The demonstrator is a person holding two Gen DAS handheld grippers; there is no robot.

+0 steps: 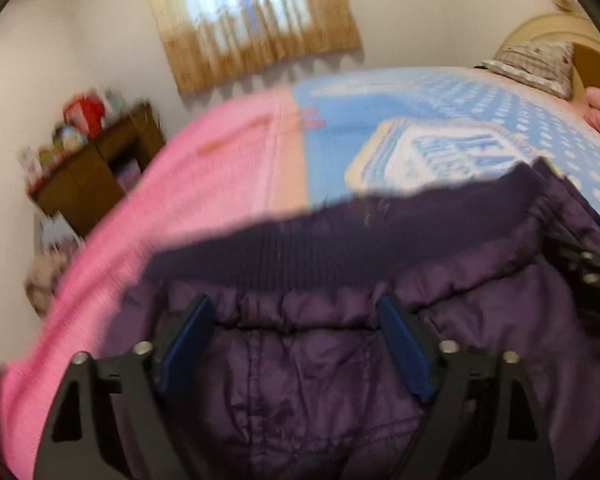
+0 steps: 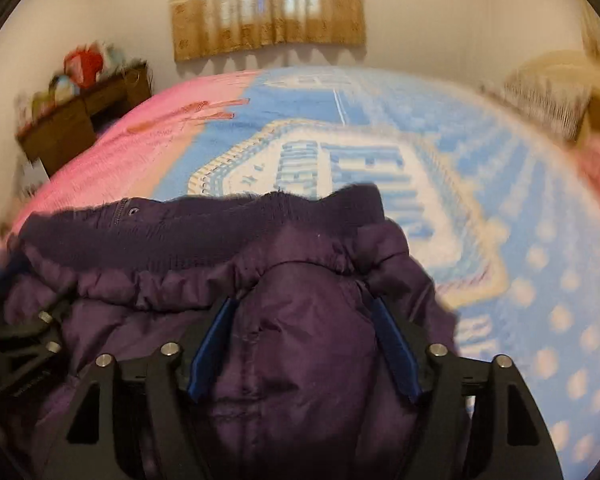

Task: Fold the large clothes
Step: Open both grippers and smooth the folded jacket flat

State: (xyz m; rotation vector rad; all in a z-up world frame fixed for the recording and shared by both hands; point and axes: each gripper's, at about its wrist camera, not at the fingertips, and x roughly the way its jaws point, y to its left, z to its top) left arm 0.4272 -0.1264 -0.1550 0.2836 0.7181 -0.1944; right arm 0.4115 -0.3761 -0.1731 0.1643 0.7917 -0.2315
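Note:
A dark purple padded jacket (image 1: pixel 308 368) with a ribbed knit hem (image 1: pixel 300 248) lies bunched on the bed. My left gripper (image 1: pixel 296 320) has its blue-padded fingers (image 1: pixel 404 344) spread wide, with jacket fabric lying between them. In the right wrist view the same jacket (image 2: pixel 292 360) fills the lower middle. My right gripper (image 2: pixel 300 316) also has its fingers (image 2: pixel 392 344) apart with puffy fabric bulging between them. The right gripper shows at the right edge of the left view (image 1: pixel 592 272), and the left gripper at the left edge of the right view (image 2: pixel 24 340).
The bed is covered by a blue and white patterned blanket (image 2: pixel 500 208) and a pink blanket (image 1: pixel 204 184). A brown cabinet (image 1: pixel 92 176) with toys stands at the far left wall. A pillow (image 1: pixel 536 64) lies by the headboard. A curtained window (image 2: pixel 268 4) is behind.

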